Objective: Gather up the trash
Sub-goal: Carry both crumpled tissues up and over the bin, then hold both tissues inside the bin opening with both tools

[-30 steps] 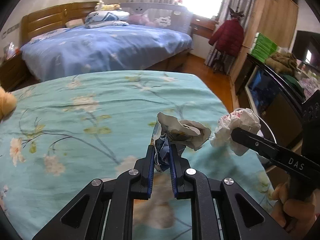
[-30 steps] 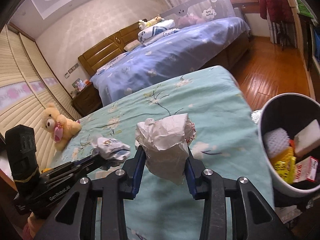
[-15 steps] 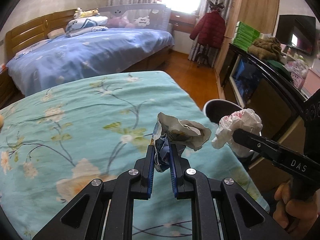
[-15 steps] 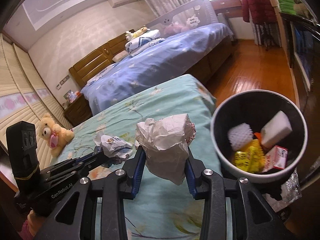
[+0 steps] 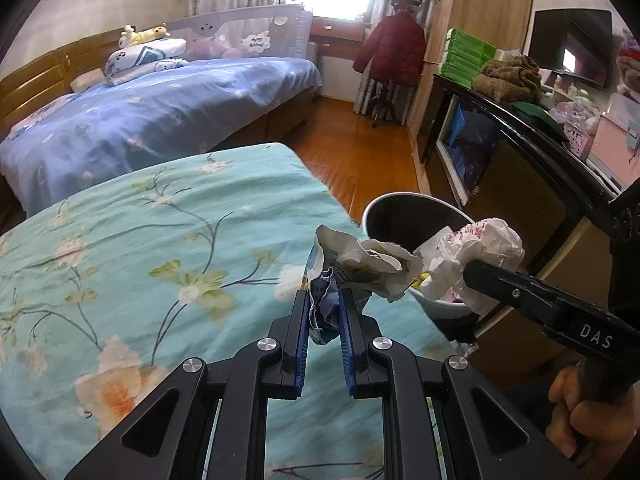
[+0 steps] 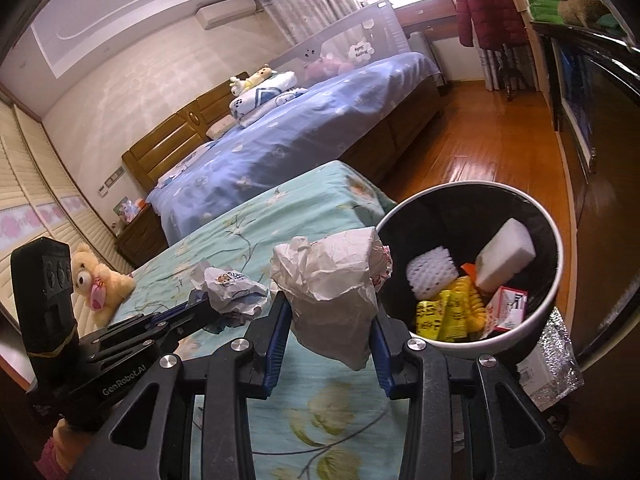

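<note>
A bed with a teal floral cover (image 5: 160, 240) fills the left. Above it, the left gripper (image 5: 324, 312) is clamped on a crumpled blue-and-white wrapper (image 5: 360, 264), pinched low so most of it flares free above the pads. To the right, over the rim of a dark trash bin (image 6: 548, 308), the right gripper (image 6: 330, 320) squeezes a larger wad of white paper (image 6: 332, 280) across its middle. Both pieces look very light, soft and springy; they likely crush rather than slip, so a hold through the bulk seems safest. The bin already holds a sponge (image 6: 506, 254) and yellow packets (image 6: 444, 312).
</note>
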Demonstrator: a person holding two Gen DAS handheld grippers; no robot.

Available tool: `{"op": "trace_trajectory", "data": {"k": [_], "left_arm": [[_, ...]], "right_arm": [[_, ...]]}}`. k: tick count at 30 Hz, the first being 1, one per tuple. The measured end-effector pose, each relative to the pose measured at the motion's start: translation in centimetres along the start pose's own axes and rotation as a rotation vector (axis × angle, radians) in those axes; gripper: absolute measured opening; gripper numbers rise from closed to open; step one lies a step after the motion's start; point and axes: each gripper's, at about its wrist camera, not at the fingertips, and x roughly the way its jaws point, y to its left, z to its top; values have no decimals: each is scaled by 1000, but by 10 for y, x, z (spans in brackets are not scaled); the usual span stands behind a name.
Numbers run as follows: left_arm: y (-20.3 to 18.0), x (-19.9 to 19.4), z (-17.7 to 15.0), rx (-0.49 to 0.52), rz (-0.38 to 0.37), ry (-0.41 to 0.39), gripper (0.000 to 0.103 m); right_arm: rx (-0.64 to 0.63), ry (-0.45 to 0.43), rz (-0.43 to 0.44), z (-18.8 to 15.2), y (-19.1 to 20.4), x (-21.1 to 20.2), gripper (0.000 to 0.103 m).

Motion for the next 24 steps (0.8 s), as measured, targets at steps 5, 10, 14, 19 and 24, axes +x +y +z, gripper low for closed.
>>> {"op": "trace_trajectory", "data": {"k": [5,10,14,19,24], "left_arm": [[-7,5,5,16,-9,-2,13],[-13,11,8,27,-16,2,13],[-18,17,10,35,-20,7,13],[-23,23,12,42,-25,13,13],[-26,27,14,49,-29,15,13]], "right_arm": [[12,-8,-15,3,-10,-5,38],[24,-16,-32,6,-21,-9,38],[35,-20,-41,7,-28,-10,38],[47,-22,-50,8,-36,-11,38],[61,-17,-53,8,-43,-10,38]]}}
